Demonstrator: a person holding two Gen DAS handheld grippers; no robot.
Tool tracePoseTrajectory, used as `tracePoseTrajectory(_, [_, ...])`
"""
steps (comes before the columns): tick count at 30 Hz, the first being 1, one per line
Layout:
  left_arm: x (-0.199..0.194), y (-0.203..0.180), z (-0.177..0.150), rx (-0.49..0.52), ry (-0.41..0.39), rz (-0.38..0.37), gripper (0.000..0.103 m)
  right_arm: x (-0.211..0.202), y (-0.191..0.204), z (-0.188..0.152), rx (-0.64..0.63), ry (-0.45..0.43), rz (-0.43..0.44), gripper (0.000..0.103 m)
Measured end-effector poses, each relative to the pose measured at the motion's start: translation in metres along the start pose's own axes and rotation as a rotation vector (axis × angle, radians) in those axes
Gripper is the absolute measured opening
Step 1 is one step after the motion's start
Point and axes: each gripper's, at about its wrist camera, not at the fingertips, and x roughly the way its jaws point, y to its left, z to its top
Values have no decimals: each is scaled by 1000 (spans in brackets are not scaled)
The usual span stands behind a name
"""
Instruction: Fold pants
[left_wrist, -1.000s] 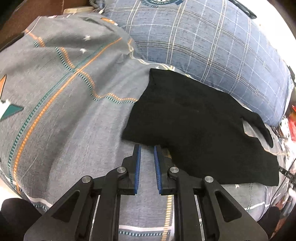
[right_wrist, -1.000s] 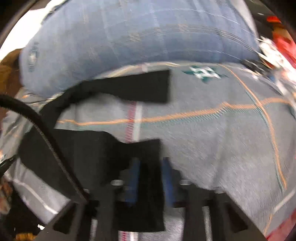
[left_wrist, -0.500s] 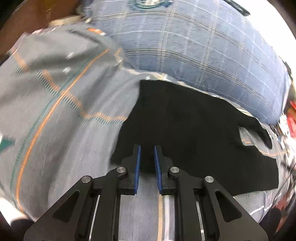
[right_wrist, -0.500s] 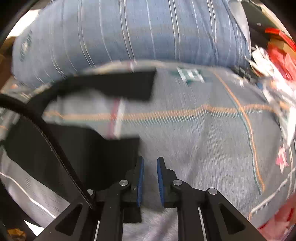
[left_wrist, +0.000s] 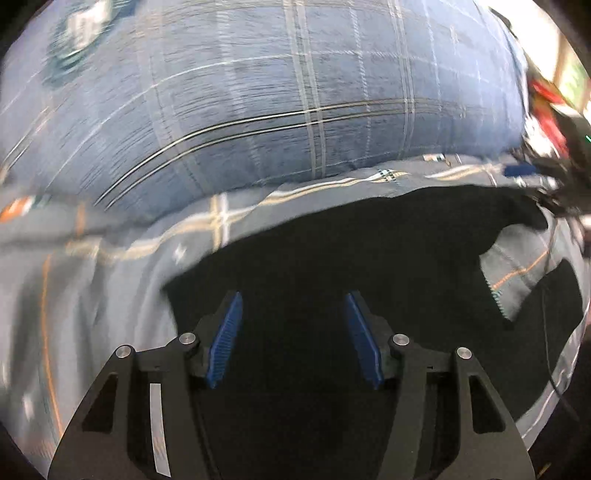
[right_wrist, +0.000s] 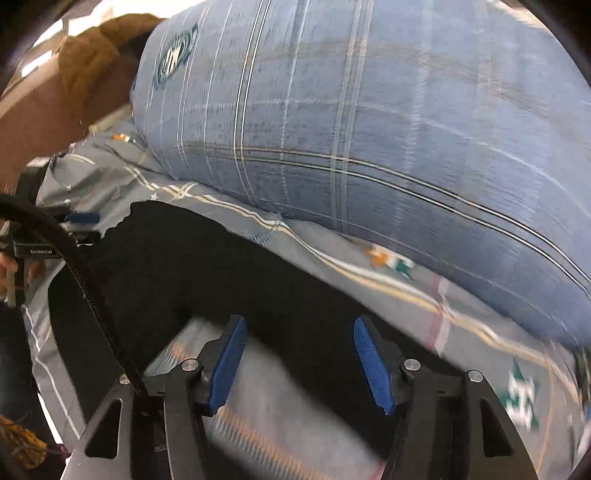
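Note:
The black pants (left_wrist: 332, 254) lie spread on the grey patterned bedsheet (left_wrist: 92, 295). My left gripper (left_wrist: 293, 301) is open, its blue pads (left_wrist: 227, 336) low over the cloth near one end of the pants. In the right wrist view the pants (right_wrist: 207, 273) run as a dark band across the sheet (right_wrist: 280, 410). My right gripper (right_wrist: 297, 325) is open with its fingertips at the near edge of a pant leg. Neither gripper holds cloth.
A big blue plaid pillow (left_wrist: 277, 96) lies just behind the pants, also in the right wrist view (right_wrist: 388, 122). A brown plush thing (right_wrist: 92, 62) sits at the far left. Clutter (left_wrist: 546, 107) lies beyond the bed's right end. A black cable (right_wrist: 74, 266) crosses the left.
Both grippers have opened wide from nearly shut. Both have swung forward over the pants toward the pillow. The views are blurred with motion.

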Motion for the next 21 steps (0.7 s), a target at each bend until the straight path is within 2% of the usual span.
tracePoseTrajectory(2, [19, 4, 15, 59, 22, -35, 58, 25, -8, 12, -25, 52, 17, 58])
tracePoseTrajectory(7, [57, 12, 36, 160, 52, -30, 58, 71, -23, 25, -113, 165, 23, 58])
tracePoseTrajectory(12, [84, 13, 48, 201, 86, -97, 58, 85, -36, 20, -136, 211, 61, 59])
tracePoseTrajectory(16, [94, 9, 54, 226, 75, -69, 72, 94, -39, 17, -109, 222, 111, 59])
tracePoseTrajectory(18, [97, 7, 57, 226, 71, -75, 72, 95, -42, 16, -82, 217, 141, 53])
tracePoseTrajectory(19, [98, 4, 57, 231, 67, -70, 66, 96, -40, 16, -82, 210, 148, 46])
tracePoseTrajectory(20, [96, -2, 56, 248, 59, -86, 41, 96, -37, 16, -88, 203, 154, 41])
tracePoseTrajectory(21, [93, -10, 55, 272, 49, -116, 24, 95, -34, 16, -98, 200, 160, 31])
